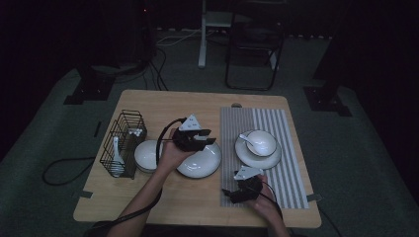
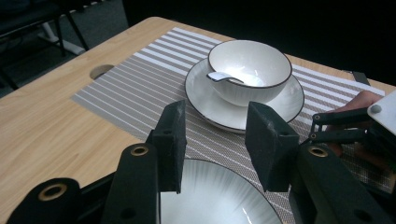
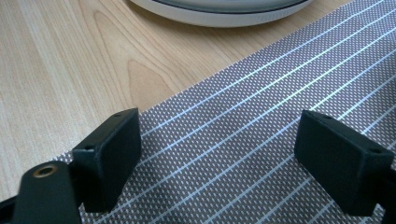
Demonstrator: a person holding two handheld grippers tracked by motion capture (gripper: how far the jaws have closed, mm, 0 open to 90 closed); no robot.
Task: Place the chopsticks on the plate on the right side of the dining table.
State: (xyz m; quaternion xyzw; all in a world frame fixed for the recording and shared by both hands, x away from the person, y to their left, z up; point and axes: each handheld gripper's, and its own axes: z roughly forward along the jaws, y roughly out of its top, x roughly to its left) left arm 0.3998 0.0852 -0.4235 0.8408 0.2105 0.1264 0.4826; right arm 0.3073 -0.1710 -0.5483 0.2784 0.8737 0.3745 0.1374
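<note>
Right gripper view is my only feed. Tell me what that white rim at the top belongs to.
Observer: It is the empty white plate, lying on bare wood beside the left edge of the striped placemat.
Operator: Report the other hand-held gripper.
Observer: The left hand-held gripper hangs over that plate, jaws open with nothing between them.
Operator: Now list what sits on the mat.
Observer: A bowl with a spoon in it stands on a second plate, farther up the mat.
</note>
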